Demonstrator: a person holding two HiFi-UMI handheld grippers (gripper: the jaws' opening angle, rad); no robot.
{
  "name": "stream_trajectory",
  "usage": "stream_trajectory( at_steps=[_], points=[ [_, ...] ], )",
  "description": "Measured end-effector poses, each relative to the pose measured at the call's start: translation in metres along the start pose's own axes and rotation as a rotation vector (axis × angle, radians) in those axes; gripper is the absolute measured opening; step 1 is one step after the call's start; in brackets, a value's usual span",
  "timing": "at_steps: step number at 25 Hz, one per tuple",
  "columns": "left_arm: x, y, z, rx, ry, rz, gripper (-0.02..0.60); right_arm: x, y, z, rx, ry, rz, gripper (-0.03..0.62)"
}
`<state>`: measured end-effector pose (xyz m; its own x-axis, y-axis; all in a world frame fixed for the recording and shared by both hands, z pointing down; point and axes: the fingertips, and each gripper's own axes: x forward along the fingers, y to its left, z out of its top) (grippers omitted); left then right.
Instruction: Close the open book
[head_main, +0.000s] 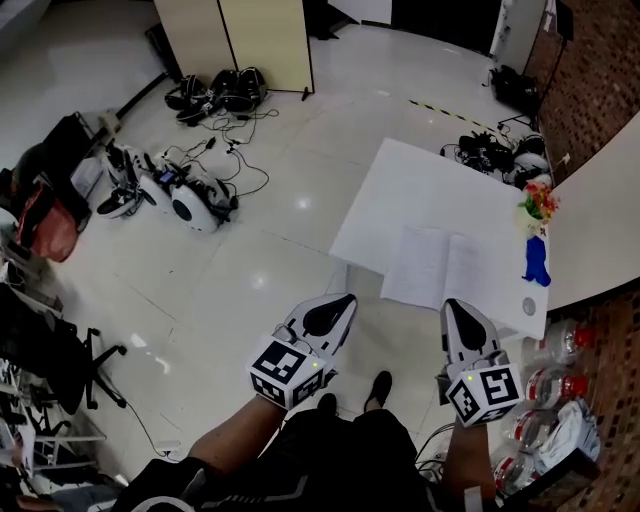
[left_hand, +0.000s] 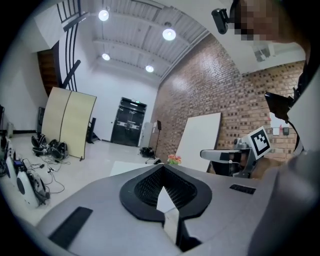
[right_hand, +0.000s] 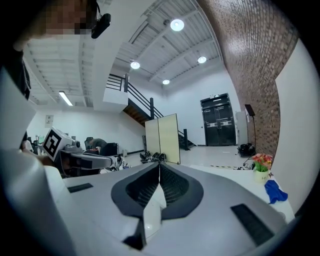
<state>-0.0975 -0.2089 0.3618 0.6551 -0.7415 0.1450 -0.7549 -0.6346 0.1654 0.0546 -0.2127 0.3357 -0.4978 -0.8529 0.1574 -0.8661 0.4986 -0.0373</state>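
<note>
The open book lies flat, pages up, on the near part of a white table in the head view. My left gripper hangs over the floor just short of the table's near left edge, jaws shut and empty. My right gripper is at the table's near edge, just below the book's right page, also shut with nothing in it. Neither touches the book. The left gripper view looks past its closed jaws to the table top; the book is hidden there. The right gripper's tip is likewise closed.
A small flower pot, a blue cloth-like thing and a small round object sit along the table's right side. Bottles stand on the floor at right. Cables and gear lie at left, a folding partition behind.
</note>
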Motion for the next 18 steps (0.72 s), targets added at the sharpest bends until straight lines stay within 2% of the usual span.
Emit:
stream_trajectory(
  at_steps=[8, 13, 18],
  points=[
    [0.067, 0.019, 0.017, 0.023, 0.01, 0.101, 0.002, 0.047, -0.05, 0.016, -0.066, -0.032, 0.112, -0.001],
    [0.108, 0.013, 0.026, 0.029, -0.001, 0.096, 0.002, 0.071, -0.074, 0.013, -0.063, -0.028, 0.155, 0.0],
    [0.121, 0.046, -0.001, 0.004, 0.063, 0.122, 0.002, 0.104, -0.067, -0.01, -0.128, 0.055, 0.181, 0.0]
  ],
)
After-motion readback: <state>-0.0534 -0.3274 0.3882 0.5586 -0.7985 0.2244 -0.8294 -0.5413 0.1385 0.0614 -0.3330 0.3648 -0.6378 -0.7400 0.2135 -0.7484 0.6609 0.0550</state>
